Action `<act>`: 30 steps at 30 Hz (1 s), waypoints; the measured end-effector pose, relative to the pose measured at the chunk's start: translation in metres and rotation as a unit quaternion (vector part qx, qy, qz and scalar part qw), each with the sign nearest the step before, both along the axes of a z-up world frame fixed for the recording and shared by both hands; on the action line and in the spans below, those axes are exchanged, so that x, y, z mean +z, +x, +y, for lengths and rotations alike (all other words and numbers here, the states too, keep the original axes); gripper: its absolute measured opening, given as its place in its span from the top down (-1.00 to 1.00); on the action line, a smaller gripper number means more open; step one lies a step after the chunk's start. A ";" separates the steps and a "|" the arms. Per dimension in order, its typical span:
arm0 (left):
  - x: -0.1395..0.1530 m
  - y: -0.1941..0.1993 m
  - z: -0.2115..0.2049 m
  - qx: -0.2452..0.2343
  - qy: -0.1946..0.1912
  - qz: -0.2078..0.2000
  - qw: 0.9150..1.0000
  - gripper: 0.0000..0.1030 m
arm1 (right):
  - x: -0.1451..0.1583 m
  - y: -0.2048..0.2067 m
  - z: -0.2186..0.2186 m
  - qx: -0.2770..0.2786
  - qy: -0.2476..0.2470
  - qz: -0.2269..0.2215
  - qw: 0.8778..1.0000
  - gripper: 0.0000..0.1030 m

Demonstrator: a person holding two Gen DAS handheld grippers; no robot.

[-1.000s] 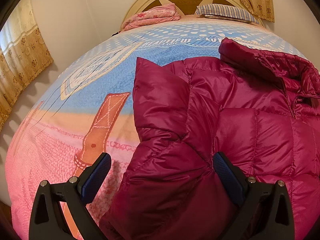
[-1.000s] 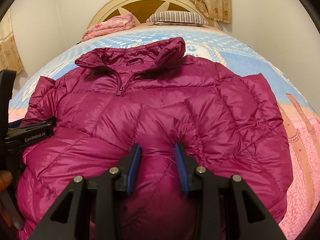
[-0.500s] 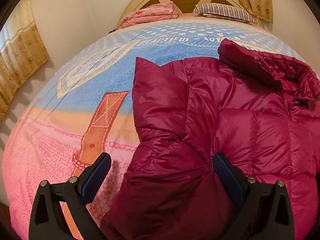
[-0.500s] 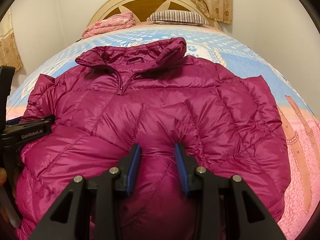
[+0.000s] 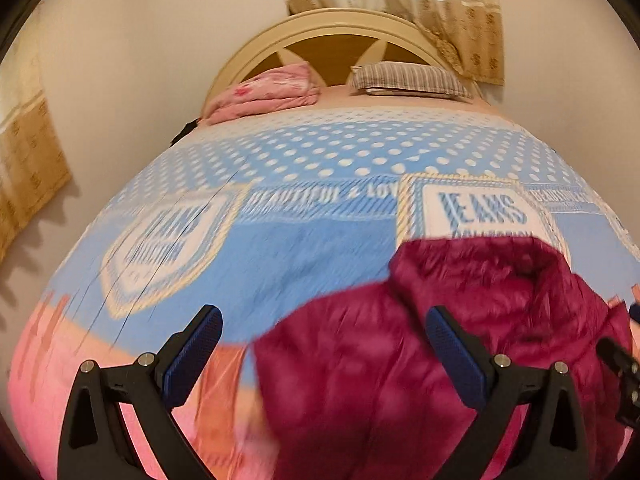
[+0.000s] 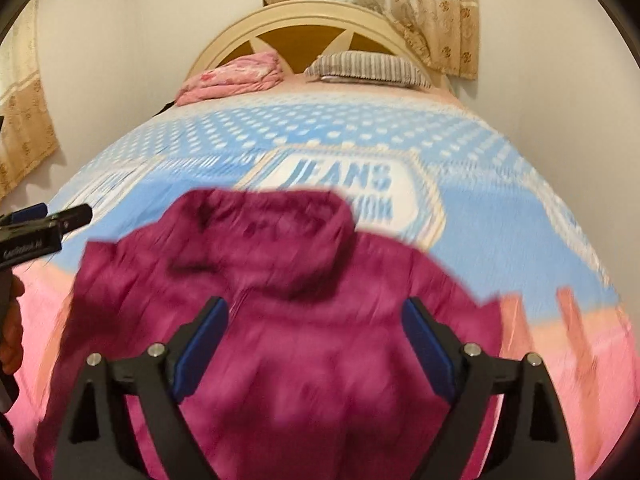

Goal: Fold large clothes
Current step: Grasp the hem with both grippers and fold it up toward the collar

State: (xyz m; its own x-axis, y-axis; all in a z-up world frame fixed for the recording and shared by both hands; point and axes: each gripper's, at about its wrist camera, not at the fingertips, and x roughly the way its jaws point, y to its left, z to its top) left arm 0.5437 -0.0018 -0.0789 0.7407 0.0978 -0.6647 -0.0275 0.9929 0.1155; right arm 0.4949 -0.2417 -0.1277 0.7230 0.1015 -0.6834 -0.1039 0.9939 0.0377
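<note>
A: Progress is judged as middling. The jacket [image 6: 280, 320] is seen bunched on the bed [image 6: 500, 216], below and between the fingers of the right gripper [image 6: 315, 342], with its collar past the fingertips. The lower part looks to be laid up over the body, so a first fold is taken as made, though blur keeps the layers from being read clearly.

B: How are the right fingers [image 6: 200, 344] held?

A: They are spread wide, and the jaws have just been opening. Fabric is seen between them, but nothing is pressed by the pads. The jacket is released.

B: And the left gripper [image 5: 323, 354]?

A: Its fingers [image 5: 192, 356] are also parted and nothing is gripped. The jacket's near edge is seen in the gap, closer to the right finger. Bare bedspread is seen under the left finger and beyond it.

B: What is left to do?

A: The bundle is not yet compact. Its sides are splayed wider than the fingers' span, and the collar is still standing up. A further fold across, and some flattening, are judged to be needed. Puffy, slick fabric like this is expected to spring back, so a fold may have to be pressed down.

B: Anything else on the bed?

A: A pink bundle [image 6: 232, 76] and a striped pillow [image 6: 368, 66] are seen far beyond the fingertips, well apart from the jacket.
</note>
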 end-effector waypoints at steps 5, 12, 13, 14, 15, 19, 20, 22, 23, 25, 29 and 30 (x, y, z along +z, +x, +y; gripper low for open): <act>-0.024 0.065 -0.027 -0.012 0.028 0.035 0.999 -0.98 | -0.008 0.064 -0.009 0.003 -0.022 0.027 0.999 -0.75; -0.059 0.104 -0.057 -0.050 0.062 0.063 0.995 -0.97 | -0.036 0.114 -0.017 0.019 -0.046 0.068 0.996 -0.62; -0.062 0.105 -0.059 -0.054 0.065 0.062 0.995 -0.81 | -0.041 0.119 -0.018 0.027 -0.051 0.077 0.995 -0.41; -0.063 0.105 -0.060 -0.061 0.062 0.061 0.994 -0.30 | -0.044 0.122 -0.018 0.034 -0.055 0.085 0.994 -0.23; -0.065 0.105 -0.061 -0.073 0.056 0.069 0.993 0.01 | -0.048 0.123 -0.017 0.046 -0.060 0.095 0.993 0.16; -0.063 0.100 -0.059 -0.084 0.036 0.075 0.993 0.82 | -0.046 0.111 -0.013 0.071 -0.098 0.076 0.990 0.75; -0.058 0.094 -0.058 -0.087 0.041 0.063 0.993 0.91 | -0.042 0.106 -0.014 0.071 -0.100 0.069 0.990 0.77; -0.048 0.081 -0.056 -0.089 0.047 0.043 0.994 0.94 | -0.037 0.098 -0.018 0.071 -0.099 0.061 0.991 0.81; -0.045 0.075 -0.054 -0.092 0.048 0.035 0.994 0.95 | -0.034 0.093 -0.019 0.072 -0.103 0.055 0.991 0.82; -0.041 0.061 -0.052 -0.095 0.053 0.023 0.994 0.96 | -0.030 0.084 -0.019 0.076 -0.114 0.045 0.990 0.83; -0.046 0.033 -0.051 -0.109 0.069 0.009 0.992 0.97 | -0.030 0.068 -0.019 0.081 -0.127 0.032 0.988 0.85; -0.049 0.029 -0.052 -0.112 0.073 0.007 0.991 0.97 | -0.032 0.065 -0.020 0.082 -0.128 0.031 0.988 0.85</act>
State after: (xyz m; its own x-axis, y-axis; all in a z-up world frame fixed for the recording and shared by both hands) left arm 0.5725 -0.0536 -0.1278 0.7451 0.0280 -0.6664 0.1936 0.9470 0.2563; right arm 0.5597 -0.2615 -0.1593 0.6666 0.0311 -0.7447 -0.2695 0.9416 -0.2020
